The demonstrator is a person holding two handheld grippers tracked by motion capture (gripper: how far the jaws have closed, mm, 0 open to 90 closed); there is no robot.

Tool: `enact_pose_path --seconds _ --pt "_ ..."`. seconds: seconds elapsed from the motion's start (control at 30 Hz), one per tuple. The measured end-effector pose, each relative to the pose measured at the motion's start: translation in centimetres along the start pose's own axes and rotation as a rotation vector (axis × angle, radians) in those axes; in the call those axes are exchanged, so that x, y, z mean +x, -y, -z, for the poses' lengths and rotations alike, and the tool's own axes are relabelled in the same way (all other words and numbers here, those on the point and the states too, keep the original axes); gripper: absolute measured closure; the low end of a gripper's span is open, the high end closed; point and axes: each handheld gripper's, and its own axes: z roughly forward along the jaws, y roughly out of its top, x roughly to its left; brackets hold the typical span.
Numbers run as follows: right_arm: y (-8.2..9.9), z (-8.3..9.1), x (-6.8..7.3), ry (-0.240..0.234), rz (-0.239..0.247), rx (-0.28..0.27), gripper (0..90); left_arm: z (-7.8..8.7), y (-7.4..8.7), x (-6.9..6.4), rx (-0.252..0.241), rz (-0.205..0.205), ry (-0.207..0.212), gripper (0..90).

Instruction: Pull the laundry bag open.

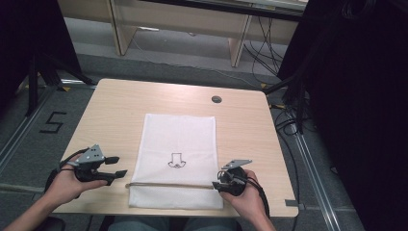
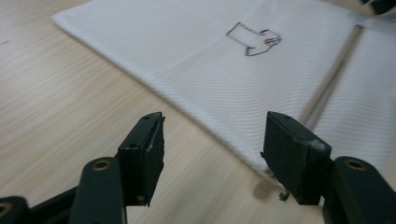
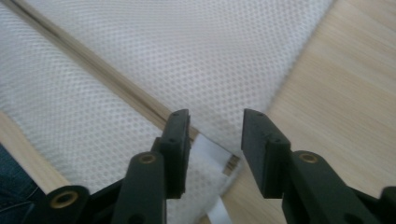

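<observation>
My right gripper (image 3: 212, 140), jaws spread, straddled the zipper end at lower centre of the white mesh bag (image 1: 178, 144); closing squarely suited. My left gripper (image 2: 212, 149) gaped beside it.

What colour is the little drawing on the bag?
Black, an outline on the white bag; the left gripper view shows the drawing best.
</observation>
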Motion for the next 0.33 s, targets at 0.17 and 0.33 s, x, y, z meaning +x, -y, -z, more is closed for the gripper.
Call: enact_pose_path --seconds 0.17,0.33 --pt "-0.6 -0.6 2.6 -0.048 0.107 -0.039 55.8 -0.1 0.1 0.5 0.027 -0.002 -0.05 37.7" --pt "-1.1 -1.1 4.6 -0.104 0.187 -0.026 53.8 -0.3 0.1 0.6 0.025 -0.013 -0.038 37.8"
